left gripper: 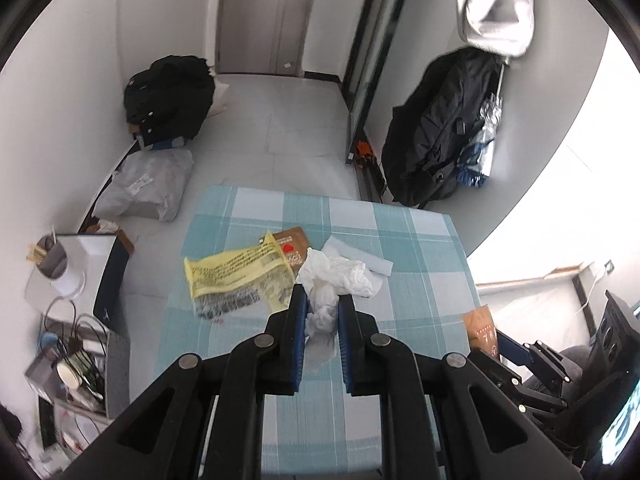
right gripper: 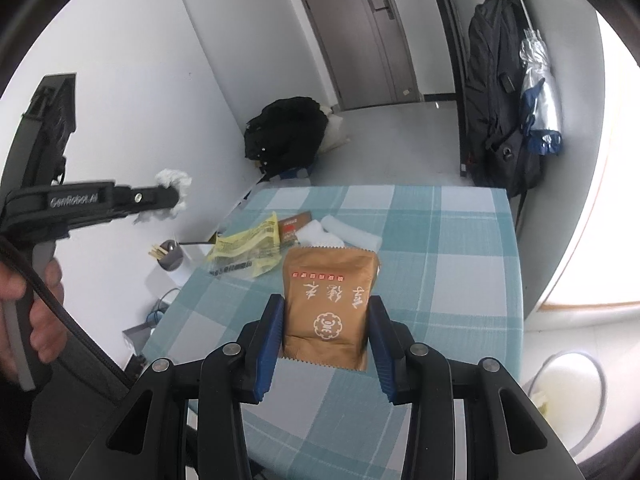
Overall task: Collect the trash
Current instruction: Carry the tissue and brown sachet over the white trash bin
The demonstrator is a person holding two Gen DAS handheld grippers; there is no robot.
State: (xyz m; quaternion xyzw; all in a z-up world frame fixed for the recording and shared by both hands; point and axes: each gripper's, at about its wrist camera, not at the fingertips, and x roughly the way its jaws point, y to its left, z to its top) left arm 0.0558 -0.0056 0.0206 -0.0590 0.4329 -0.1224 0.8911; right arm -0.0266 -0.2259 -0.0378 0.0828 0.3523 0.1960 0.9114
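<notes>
A blue-checked worktop point(left gripper: 420, 248) holds a yellow wrapper point(left gripper: 236, 272). The left tool point(left gripper: 322, 304) pinches a crumpled white tissue point(left gripper: 336, 276). The right tool point(right gripper: 326, 320) clamps a brown snack packet point(right gripper: 330, 300).

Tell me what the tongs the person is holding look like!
Both are black plastic with linkage bars joined by round silver pins. The left tongs and right tongs have ridged blue pads inside their fingers. Seen from the side, the left one carries white lettering on its body, a pale grey handle, and a black cable running past the hand.
</notes>
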